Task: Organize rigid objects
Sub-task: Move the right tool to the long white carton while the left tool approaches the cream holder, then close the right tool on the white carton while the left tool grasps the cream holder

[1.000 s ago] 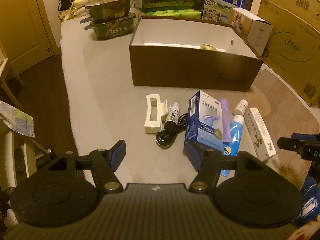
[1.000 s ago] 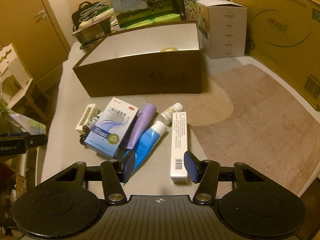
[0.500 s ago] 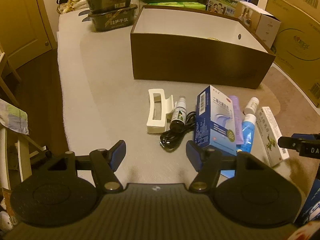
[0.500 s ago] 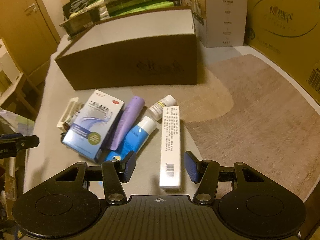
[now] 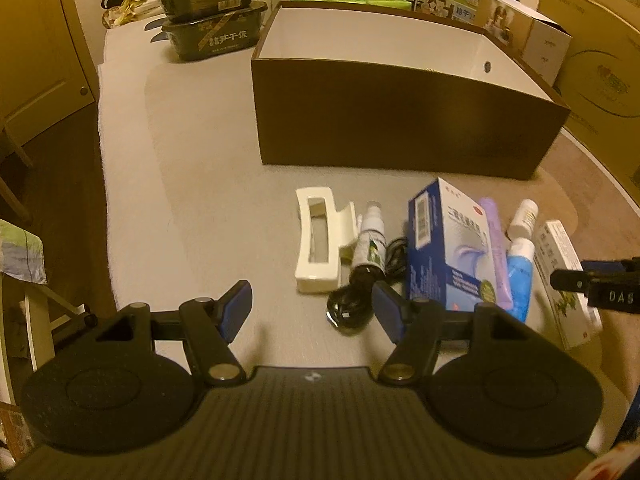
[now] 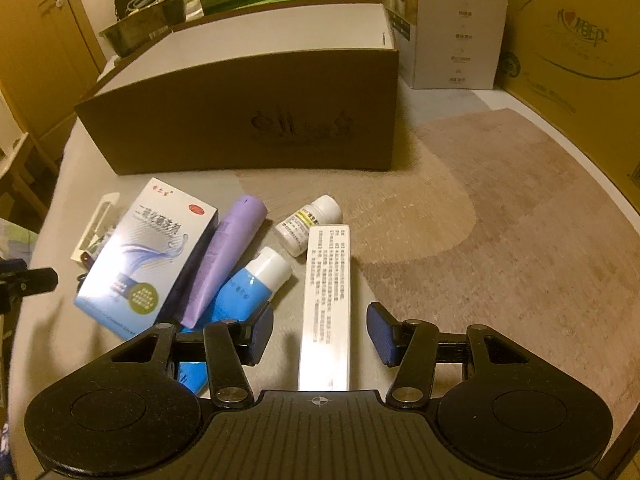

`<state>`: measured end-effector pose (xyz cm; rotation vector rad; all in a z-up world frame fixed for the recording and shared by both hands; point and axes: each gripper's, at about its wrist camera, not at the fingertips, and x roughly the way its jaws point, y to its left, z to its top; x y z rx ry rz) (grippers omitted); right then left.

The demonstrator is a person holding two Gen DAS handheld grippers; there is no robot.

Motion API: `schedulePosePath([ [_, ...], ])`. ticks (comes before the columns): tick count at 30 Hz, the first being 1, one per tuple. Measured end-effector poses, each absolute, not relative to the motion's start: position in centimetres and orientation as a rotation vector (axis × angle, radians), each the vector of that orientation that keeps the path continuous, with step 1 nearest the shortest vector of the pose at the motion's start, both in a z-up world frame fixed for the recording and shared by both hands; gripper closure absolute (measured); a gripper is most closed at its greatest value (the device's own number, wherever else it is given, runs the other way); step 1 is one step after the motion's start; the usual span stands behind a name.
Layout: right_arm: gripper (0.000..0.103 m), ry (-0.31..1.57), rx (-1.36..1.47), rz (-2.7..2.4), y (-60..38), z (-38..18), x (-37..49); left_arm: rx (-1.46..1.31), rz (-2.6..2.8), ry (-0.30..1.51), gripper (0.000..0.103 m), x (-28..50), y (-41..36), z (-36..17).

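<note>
Seven small items lie in a loose row on the grey table (image 5: 192, 200), just before a brown box (image 5: 400, 120) with a white inside. From the left: a cream hair clip (image 5: 316, 244), rectangular and hollow; a small spray bottle (image 5: 370, 240) over a black coiled cable (image 5: 352, 308); a blue carton (image 6: 144, 256), glossy card, leaning on a purple tube (image 6: 228, 260); a blue tube (image 6: 248, 292) with a white cap; a round white pill bottle (image 6: 310, 224); a long white carton (image 6: 326, 300), printed with fine text.

Behind the box stand milk cartons, dark food trays (image 5: 212, 36) and a white box (image 6: 456, 24); large cardboard cases (image 6: 572, 48) wall the right side. A brown patterned mat (image 6: 500, 220) covers the table's right part.

Left gripper (image 5: 312, 308): jaws wide apart, nothing between them, hovering over bare table beside the cable. Right gripper (image 6: 320, 332): jaws apart and just narrowed, straddling the near end of the long carton, pads clear of its sides.

Against the earlier frames, both grippers sit lower and closer; the long carton now runs between the right fingers instead of ahead of them, and the box's interior is mostly hidden behind its front wall.
</note>
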<state>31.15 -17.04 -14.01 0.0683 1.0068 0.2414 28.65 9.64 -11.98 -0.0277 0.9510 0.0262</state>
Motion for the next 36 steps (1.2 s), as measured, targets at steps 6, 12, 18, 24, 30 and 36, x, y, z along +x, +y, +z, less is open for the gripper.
schedulePosePath([
  [6,0.077,1.017,0.022,0.238,-16.9,-14.9,32.0,-0.035,0.015,0.95,0.039,30.6,10.1,-12.6],
  [12,0.077,0.996,0.021,0.188,-18.0,-14.9,32.8,-0.04,-0.009,0.961,0.039,33.1,10.1,-13.5],
  [18,0.077,0.989,0.052,0.152,-19.2,-14.8,33.8,-0.046,-0.023,0.98,0.04,35.7,10.1,-14.7],
  [24,0.077,0.989,0.065,0.148,-19.5,-14.9,34.1,-0.032,-0.012,1.031,0.059,37.1,10.6,-16.1],
  [30,0.077,0.993,0.065,0.158,-19.4,-15.0,34.1,-0.016,-0.031,1.032,0.064,36.3,10.7,-16.7],
  [36,0.077,0.993,0.083,0.179,-19.8,-14.7,34.0,0.023,-0.035,0.994,0.065,35.5,10.9,-15.6],
])
